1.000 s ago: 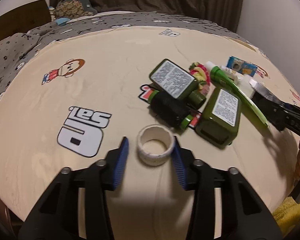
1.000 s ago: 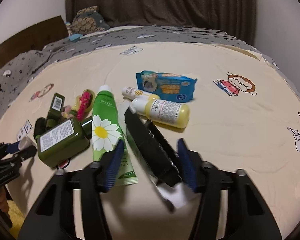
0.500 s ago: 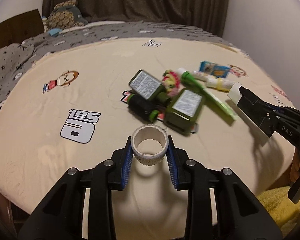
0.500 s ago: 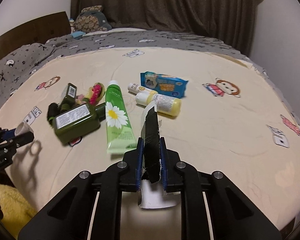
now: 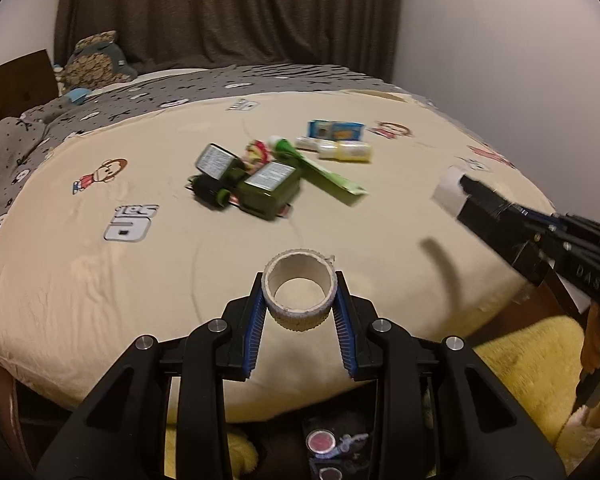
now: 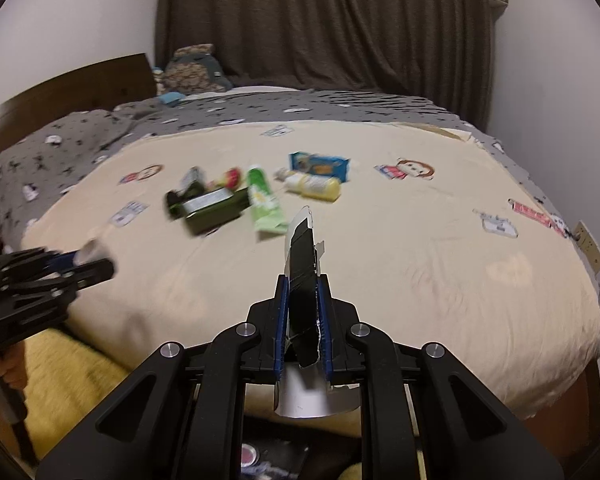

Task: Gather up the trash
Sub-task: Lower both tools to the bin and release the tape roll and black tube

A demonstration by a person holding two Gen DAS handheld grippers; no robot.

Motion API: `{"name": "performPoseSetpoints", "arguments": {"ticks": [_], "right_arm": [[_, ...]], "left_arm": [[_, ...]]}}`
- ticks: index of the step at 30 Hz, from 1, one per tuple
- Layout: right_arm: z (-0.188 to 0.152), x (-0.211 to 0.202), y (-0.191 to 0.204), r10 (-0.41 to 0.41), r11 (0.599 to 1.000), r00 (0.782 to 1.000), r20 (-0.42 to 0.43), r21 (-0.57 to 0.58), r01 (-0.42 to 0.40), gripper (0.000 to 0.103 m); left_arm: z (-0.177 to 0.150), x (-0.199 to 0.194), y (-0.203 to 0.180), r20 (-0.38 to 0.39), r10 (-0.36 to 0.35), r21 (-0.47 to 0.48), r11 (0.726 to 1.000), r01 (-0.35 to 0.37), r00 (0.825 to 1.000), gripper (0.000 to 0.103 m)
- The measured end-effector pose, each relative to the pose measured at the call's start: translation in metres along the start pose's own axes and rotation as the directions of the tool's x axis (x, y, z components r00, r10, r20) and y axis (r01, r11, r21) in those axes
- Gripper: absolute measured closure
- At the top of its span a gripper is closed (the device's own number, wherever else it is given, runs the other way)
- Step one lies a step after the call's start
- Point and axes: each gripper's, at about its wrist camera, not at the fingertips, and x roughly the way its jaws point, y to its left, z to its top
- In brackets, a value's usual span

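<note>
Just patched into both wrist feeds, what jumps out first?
The left gripper is shut on a cardboard tape ring, lifted near the bed's front edge. The right gripper is shut on a black-and-white wrapper. Mid-bed lies a blurred heap of green bottles and a green tube.

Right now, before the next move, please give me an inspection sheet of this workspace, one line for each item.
Surface: cream bedsheet with cartoon prints, over a grey patterned blanket.
Job's things: white cardboard tape ring held in the left claw; flattened black-and-white wrapper held in the right claw.
Clutter: dark green bottles, light green daisy tube, yellow bottle, blue snack packet, all lying on the sheet, apart from both claws.
Grippers: both claws shut on their items, lifted off the sheet.
Cables: nothing seen.
Surroundings: dark brown curtain, wooden headboard, yellow fluffy rug below the bed edge.
</note>
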Motion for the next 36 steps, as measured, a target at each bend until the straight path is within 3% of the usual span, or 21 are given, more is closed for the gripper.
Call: {"name": "performPoseSetpoints", "arguments": {"ticks": [7, 14, 24, 30, 33, 36], "right_arm": [[-0.044, -0.016, 0.015, 0.034, 0.999, 0.997, -0.062, 0.010, -0.033, 0.088], [-0.092, 0.012, 0.022, 0.078, 0.997, 0.967, -0.242, 0.030, -0.073, 0.088], [-0.151, 0.069, 0.030, 0.121, 0.992, 0.875, -0.469, 0.097, -0.085, 0.088], [-0.173, 0.092, 0.028, 0.139, 0.986, 0.832, -0.537, 0.152, -0.066, 0.088], [-0.174, 0.097, 0.026, 0.143, 0.985, 0.826, -0.545, 0.163, -0.063, 0.087], [-0.173, 0.101, 0.026, 0.161, 0.980, 0.826, -0.541, 0.188, -0.068, 0.084]], "left_arm": [[-0.037, -0.007, -0.021, -0.053, -0.037, 0.019, 0.999, 0.038, 0.998, 0.072], [-0.083, 0.025, -0.029, -0.199, -0.066, 0.017, 0.997, 0.071, 0.978, 0.072], [-0.140, 0.090, -0.031, -0.431, -0.099, -0.012, 0.995, 0.104, 0.897, 0.072], [-0.170, 0.120, -0.035, -0.548, -0.158, -0.058, 0.987, 0.151, 0.821, 0.072], [-0.176, 0.127, -0.035, -0.570, -0.160, -0.062, 0.986, 0.152, 0.806, 0.072], [-0.178, 0.128, -0.032, -0.573, -0.160, -0.065, 0.987, 0.150, 0.804, 0.070]]}}
